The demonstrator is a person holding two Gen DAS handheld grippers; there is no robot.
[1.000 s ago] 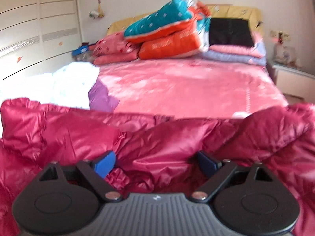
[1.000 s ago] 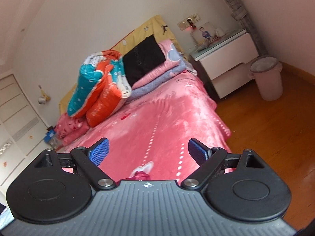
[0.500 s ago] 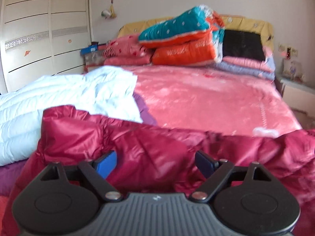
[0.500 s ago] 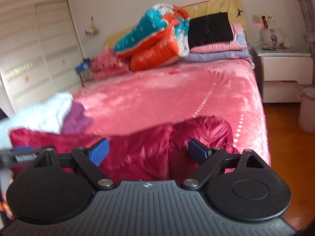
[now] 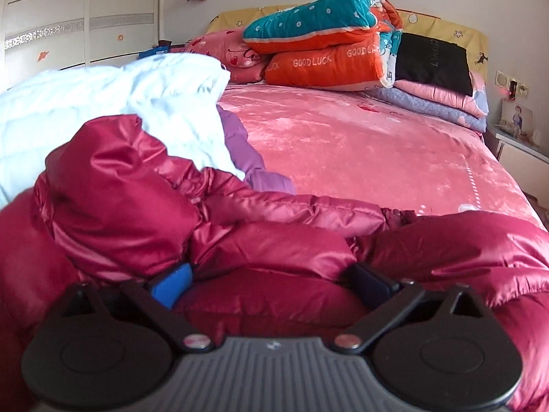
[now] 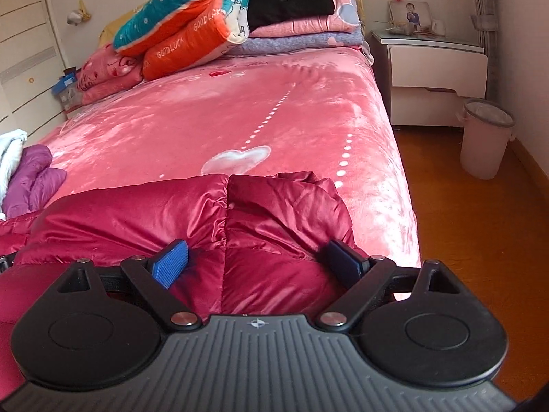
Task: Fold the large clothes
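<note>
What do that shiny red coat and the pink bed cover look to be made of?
The red coat looks like glossy, slick synthetic shell, maybe nylon, over puffy filling: it shines and bulges between stitched seams. The pink bed cover looks like plush fleece or velvet: soft sheen with brushed streaks. Neither is certain from looks alone.

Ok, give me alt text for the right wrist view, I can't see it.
The right tool is open over a shiny crimson puffer jacket lying at the near end of a pink bed. Folded quilts are stacked at the head; a nightstand and bin stand beside it.
</note>
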